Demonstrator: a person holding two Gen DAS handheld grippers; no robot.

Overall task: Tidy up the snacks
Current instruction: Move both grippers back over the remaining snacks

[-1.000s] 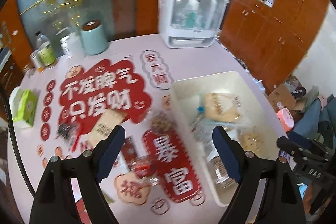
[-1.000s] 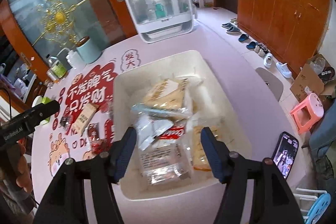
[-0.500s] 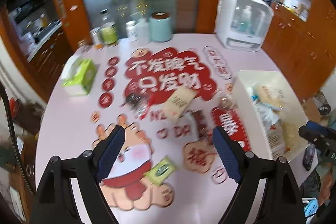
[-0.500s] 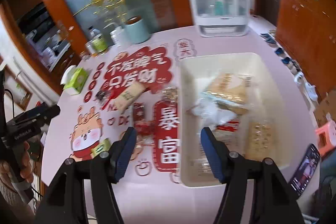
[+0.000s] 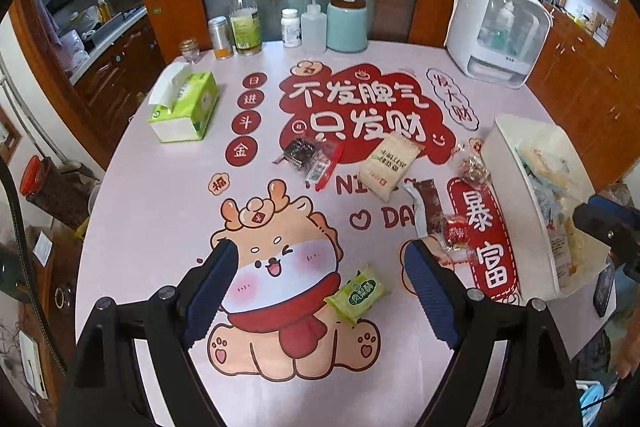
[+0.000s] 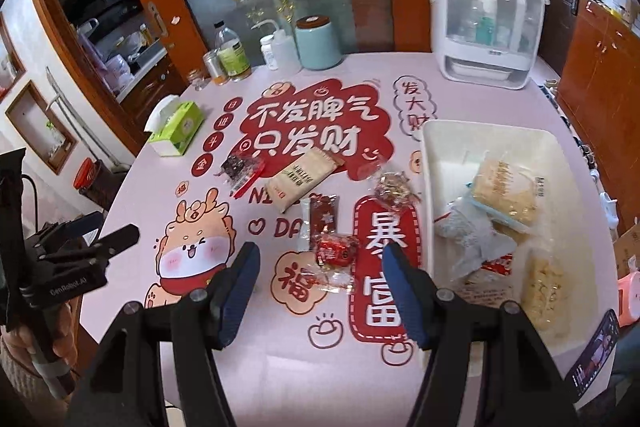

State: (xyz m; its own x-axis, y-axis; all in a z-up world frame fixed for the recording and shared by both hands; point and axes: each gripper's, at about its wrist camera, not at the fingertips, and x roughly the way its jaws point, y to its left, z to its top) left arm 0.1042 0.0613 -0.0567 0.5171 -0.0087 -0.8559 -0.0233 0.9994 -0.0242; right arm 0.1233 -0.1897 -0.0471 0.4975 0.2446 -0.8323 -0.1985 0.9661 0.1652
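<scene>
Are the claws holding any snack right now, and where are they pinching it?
No, nothing is held. The left claw and the right claw are both open and empty above the table; the green snack packet lies loose on it.

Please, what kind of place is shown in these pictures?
Most likely a home dining area beside a kitchen: a round table with a festive printed cover, a tissue box, wooden cabinets, and a kitchen counter behind the sliding door.
</scene>
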